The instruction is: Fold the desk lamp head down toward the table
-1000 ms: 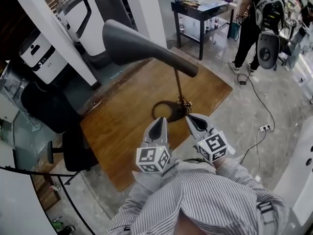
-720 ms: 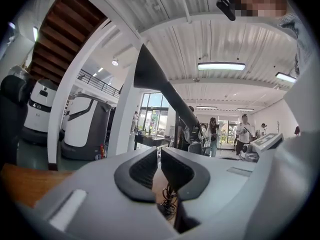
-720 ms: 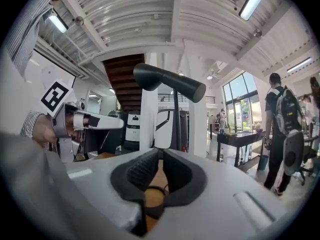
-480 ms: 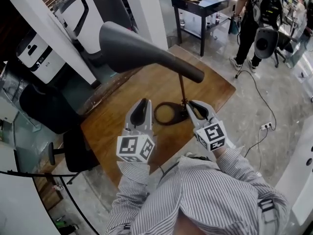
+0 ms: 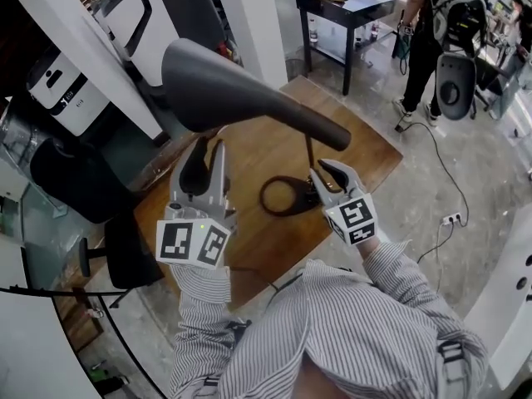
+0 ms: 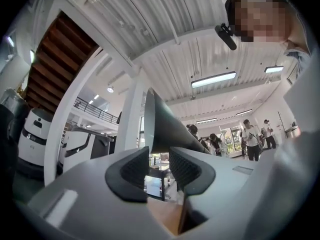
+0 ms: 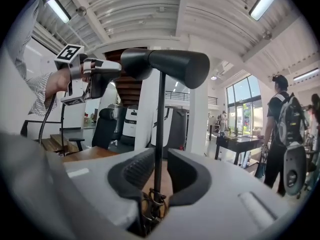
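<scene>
The desk lamp stands on the wooden table [image 5: 249, 243]. Its long dark grey head [image 5: 241, 98] lies roughly level on a thin stem [image 5: 309, 152] above a ring base [image 5: 283, 196]. My left gripper [image 5: 209, 144] is raised just under the wide end of the head [image 6: 162, 129]. Its jaws are opening and nothing is between them [image 6: 159, 156]. My right gripper [image 5: 326, 173] sits low at the stem near the base. In the right gripper view the stem [image 7: 160, 119] runs up between the jaws [image 7: 160, 166], with a gap beside it. That view also shows the left gripper [image 7: 100, 79] by the lamp head [image 7: 170, 64].
A black office chair [image 5: 75, 181] and a white machine [image 5: 62, 90] stand to the left of the table. A white pillar [image 5: 249, 15] rises behind it. Farther back are a black table [image 5: 349, 7] and a person with a backpack [image 5: 440, 32]. A cable [image 5: 440, 173] crosses the floor at right.
My left gripper has risen from the near table edge to the wide end of the lamp head, and its jaws have spread. My right gripper has slid forward to the stem.
</scene>
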`<action>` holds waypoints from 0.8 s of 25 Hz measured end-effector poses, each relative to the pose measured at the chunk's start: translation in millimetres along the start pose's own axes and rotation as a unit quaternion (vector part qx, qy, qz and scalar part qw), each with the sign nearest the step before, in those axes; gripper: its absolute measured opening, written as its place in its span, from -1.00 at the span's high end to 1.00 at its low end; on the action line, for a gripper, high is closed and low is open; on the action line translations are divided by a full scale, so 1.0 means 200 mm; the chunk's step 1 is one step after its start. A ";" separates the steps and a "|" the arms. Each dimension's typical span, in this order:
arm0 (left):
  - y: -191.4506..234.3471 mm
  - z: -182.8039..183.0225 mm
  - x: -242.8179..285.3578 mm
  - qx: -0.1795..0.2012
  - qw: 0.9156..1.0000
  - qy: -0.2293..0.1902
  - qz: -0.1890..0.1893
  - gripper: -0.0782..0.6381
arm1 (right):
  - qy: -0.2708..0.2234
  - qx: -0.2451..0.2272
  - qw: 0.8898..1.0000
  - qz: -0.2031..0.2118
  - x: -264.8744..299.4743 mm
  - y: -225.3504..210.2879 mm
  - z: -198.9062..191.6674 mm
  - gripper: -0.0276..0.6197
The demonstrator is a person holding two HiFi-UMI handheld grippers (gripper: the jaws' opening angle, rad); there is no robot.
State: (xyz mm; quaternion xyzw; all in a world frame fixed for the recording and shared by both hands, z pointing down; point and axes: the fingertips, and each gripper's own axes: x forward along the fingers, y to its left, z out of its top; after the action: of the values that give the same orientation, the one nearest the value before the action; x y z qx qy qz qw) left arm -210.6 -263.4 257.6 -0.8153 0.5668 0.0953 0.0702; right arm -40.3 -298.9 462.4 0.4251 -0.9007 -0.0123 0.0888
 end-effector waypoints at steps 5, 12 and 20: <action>0.04 0.11 0.02 -0.001 0.999 -0.037 0.002 0.46 | -0.002 0.008 1.000 0.025 0.04 0.03 -0.03 0.70; 0.02 0.13 0.03 0.001 0.999 -0.050 -0.013 0.52 | -0.008 0.013 1.000 0.027 0.08 0.02 -0.02 0.75; 0.01 0.13 0.05 0.011 0.998 -0.055 -0.023 0.61 | -0.011 0.019 0.999 0.025 0.09 0.01 -0.02 0.79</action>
State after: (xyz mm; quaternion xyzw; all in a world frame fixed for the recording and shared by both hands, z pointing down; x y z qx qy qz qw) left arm -210.3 -267.1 229.8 -0.8207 0.5444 0.1324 0.1124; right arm -51.9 -312.2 469.7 0.4035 -0.9122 0.0029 0.0714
